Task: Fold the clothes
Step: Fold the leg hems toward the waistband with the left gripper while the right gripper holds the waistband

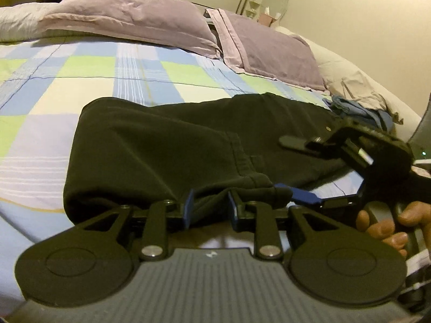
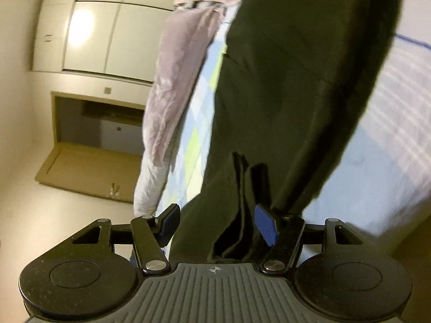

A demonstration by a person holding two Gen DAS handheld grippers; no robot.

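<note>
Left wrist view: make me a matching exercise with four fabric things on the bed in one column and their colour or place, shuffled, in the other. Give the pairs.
Things:
1. trousers
2. pillow
3. bedsheet
4. blue garment

Colour or place:
a. checked in blue, green and white
b. black, lying across the middle of the bed
c. crumpled near the bed's right edge in the picture
d. lilac, at the far end of the bed

Pairs: 1-b, 2-d, 3-a, 4-c
</note>
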